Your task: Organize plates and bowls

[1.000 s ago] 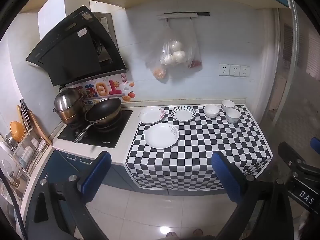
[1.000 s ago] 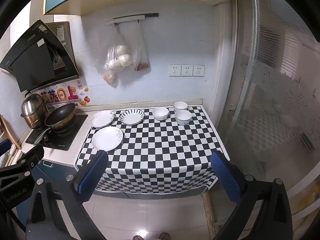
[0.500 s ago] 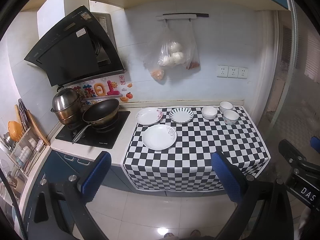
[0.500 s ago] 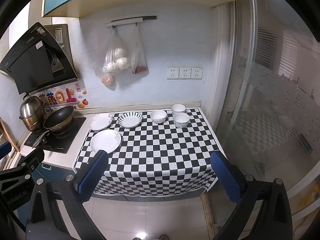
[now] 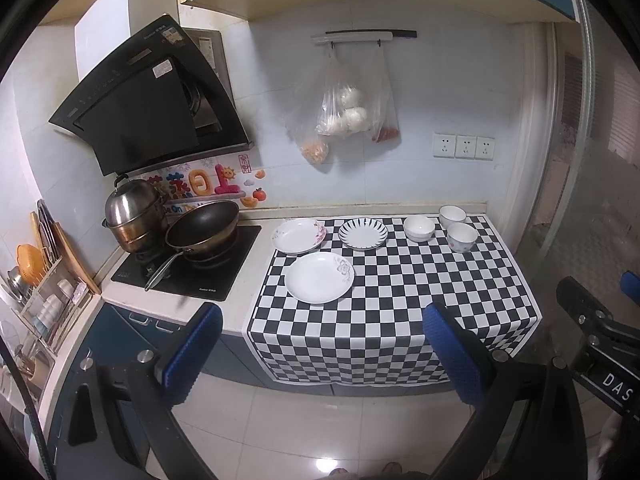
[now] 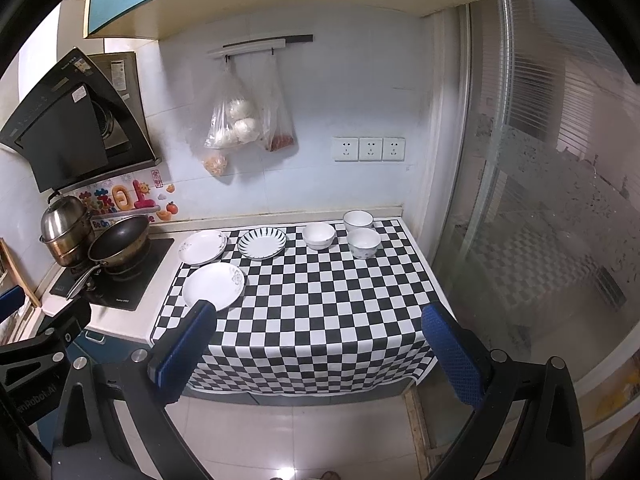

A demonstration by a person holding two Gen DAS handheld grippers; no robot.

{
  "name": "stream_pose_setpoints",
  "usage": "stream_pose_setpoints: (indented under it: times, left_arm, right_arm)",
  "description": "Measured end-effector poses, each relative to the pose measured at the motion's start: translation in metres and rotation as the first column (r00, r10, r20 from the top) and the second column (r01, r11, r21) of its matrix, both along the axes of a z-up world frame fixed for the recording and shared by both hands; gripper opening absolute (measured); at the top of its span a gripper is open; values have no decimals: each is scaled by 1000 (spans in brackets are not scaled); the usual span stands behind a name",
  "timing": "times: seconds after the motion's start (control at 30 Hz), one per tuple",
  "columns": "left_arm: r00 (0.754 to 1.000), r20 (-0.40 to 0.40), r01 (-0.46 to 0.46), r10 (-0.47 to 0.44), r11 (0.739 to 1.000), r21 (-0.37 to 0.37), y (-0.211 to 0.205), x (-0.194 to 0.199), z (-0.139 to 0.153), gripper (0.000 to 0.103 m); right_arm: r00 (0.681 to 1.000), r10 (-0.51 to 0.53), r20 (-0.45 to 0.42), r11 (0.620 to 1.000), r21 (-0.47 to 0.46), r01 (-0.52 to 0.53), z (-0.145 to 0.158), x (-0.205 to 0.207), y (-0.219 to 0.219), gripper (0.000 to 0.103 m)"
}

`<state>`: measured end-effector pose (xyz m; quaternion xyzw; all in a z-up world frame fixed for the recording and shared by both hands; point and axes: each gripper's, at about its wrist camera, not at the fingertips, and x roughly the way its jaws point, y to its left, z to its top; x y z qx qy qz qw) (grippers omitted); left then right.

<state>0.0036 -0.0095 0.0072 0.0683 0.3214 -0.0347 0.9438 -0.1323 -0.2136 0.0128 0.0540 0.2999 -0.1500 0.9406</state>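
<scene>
Both grippers hang well back from the bench point(image 5: 256, 280), over the floor, nothing held. Left gripper point(image 5: 322, 350) fingers wide apart; right gripper point(image 6: 320, 354) fingers likewise apart.

On the black-and-white checkered cloth point(image 6: 320, 300): plain white round plate with grey flower print point(image 5: 319, 277) nearest, at the left; white plate with pink floral rim point(image 5: 298, 235) behind it, half off the cloth; white plate with dark striped rim point(image 5: 363, 233) to its right. Three small white ceramic bowls point(image 6: 318, 235) point(image 6: 358, 220) point(image 6: 363, 242) clustered far right.

Judgement: glazed ceramic, stiff, moderately heavy, slick, chips if knocked. Plates lie flat, so the raised rim edge is the only purchase; bowls take a pinch across the wall, one finger inside. Stack gently.
</scene>
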Motion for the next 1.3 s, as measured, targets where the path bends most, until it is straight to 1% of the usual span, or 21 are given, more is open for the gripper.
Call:
stream_pose_setpoints:
  times: [0.33,1.3]
  left_arm:
    - [1000,13,0,1,1000,-15,6,0,3,102]
    - [1000,16,-6,6,1000,-7,6,1,5,102]
  right_arm:
    - [1000,1,15,1000,-13,0,2,-4,5,103]
    - [1000,-5,14,1000,4,5,1,-4,-2,103]
